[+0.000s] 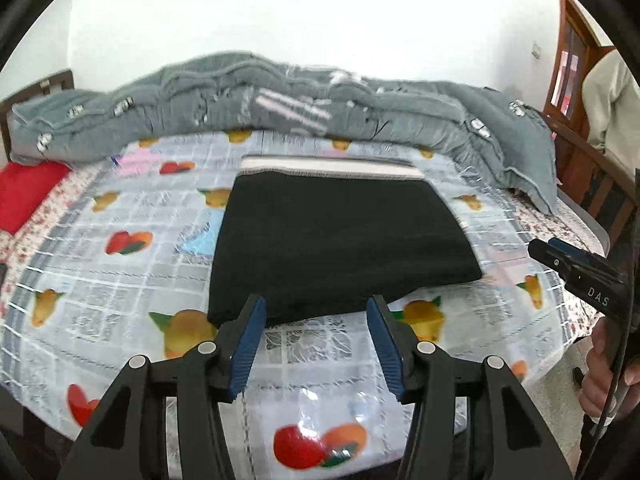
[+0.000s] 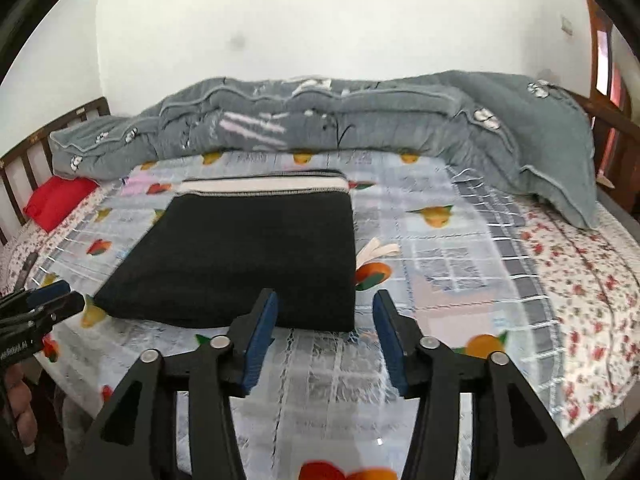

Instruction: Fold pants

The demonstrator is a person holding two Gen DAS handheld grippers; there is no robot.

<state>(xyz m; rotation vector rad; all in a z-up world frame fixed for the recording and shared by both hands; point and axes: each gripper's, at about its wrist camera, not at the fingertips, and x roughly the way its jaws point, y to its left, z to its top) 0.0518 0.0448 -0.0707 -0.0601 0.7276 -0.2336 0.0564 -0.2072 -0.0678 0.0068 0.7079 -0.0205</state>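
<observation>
— Both grippers hover above the bed's near edge: the left gripper and the right gripper each stand spread, with nothing between the blue pads.

— And the pants?

— Folded into a black rectangle, the pants lie flat on the fruit-print sheet, pale waistband at the far edge, just beyond both sets of fingertips. A grey quilt is bunched against the wall behind.

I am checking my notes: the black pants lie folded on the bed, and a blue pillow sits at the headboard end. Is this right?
Nearly. The pants do lie folded on the bed, but the pillow is red, not blue, as the right wrist view shows.
</observation>
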